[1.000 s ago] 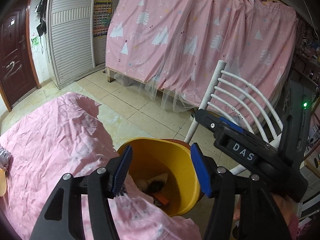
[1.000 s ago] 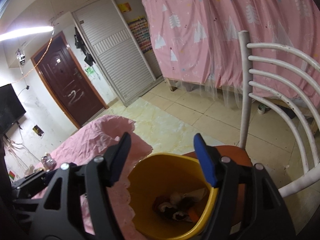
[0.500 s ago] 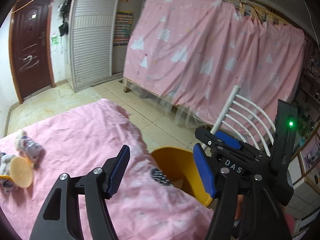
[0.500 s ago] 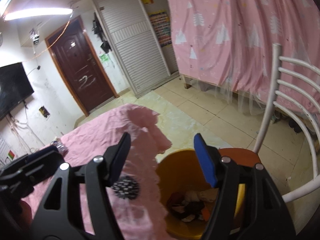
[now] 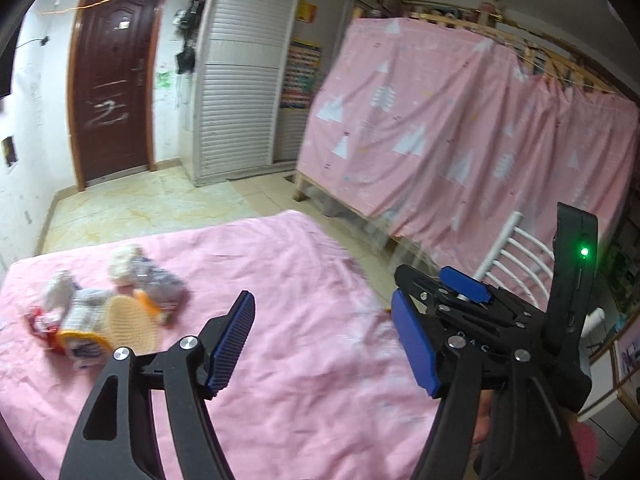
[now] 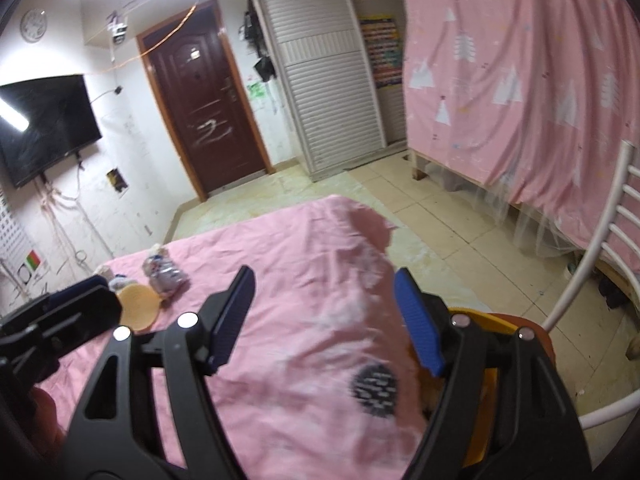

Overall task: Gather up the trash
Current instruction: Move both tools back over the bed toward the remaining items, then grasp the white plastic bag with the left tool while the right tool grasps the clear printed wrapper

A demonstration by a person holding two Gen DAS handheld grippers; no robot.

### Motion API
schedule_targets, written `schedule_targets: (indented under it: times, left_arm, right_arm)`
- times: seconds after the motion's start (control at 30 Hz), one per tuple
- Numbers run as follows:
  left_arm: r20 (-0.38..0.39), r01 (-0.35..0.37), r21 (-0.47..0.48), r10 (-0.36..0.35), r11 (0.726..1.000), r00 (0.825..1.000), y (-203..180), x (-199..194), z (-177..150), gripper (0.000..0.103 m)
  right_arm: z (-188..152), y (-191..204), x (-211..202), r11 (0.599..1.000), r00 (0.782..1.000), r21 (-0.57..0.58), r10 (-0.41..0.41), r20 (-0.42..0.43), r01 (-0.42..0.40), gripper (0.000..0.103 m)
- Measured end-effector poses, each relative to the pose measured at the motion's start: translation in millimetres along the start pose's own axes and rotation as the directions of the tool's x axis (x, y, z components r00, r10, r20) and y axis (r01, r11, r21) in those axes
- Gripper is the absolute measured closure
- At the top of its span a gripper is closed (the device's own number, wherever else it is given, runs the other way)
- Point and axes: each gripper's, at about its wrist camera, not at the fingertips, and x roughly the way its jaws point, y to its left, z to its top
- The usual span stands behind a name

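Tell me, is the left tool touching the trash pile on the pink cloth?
Apart. In the left wrist view the left tool is open and empty, with bare pink cloth between its fingers and the trash pile farther left.

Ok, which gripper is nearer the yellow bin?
Right. The right gripper hangs beside the yellow bin, by its right jaw; the left gripper is over the pink cloth, farther away.

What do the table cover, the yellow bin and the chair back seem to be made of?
Table cover: thin woven cloth, matte, creased all over.
Yellow bin: likely plastic, smooth and evenly coloured; only partly visible.
Chair back: probably painted metal tubing, glossy white curved bars.
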Motion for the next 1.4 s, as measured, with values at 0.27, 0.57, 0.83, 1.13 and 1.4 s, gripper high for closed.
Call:
schedule_targets:
  times: [0.27,0.57,0.83,1.13,1.4]
  left_arm:
    - [0.016,-0.107,-0.065,0.108,0.992,0.994,63.6,-17.8,-0.2,0.038]
    - [0.016,-0.187,-0.113,0.190,0.976,0.982,118.2,-26.3,0.9,0.037]
    - [-0.014,-0.294,-0.102,0.294,0.950,0.956,162.9,-22.9,5.7,0.037]
    - [-0.076,-0.327,-0.091,0.321,0.941,0.944,196.3,-5.1,1.5,0.037]
    - [-0.132,-0.314,-0.118,0.299,0.942,0.945,218.1,21.3,5.1,0.037]
  right_arm:
    - [4.0,59.8,27.2,0.994,0.997,-0.092,0.061,-0.042,-0.065,0.034]
    - [7.2,105.7,51.8,0.981,0.992,-0.162,0.091,-0.085,-0.104,0.029]
    - [7.5,137.8,73.4,0.969,0.986,-0.200,0.121,-0.117,-0.142,0.028]
    - [3.8,167.1,99.7,0.950,0.976,-0.250,0.147,-0.164,-0.185,0.028]
    - [0.9,179.0,123.4,0.938,0.964,-0.268,0.164,-0.212,-0.218,0.028]
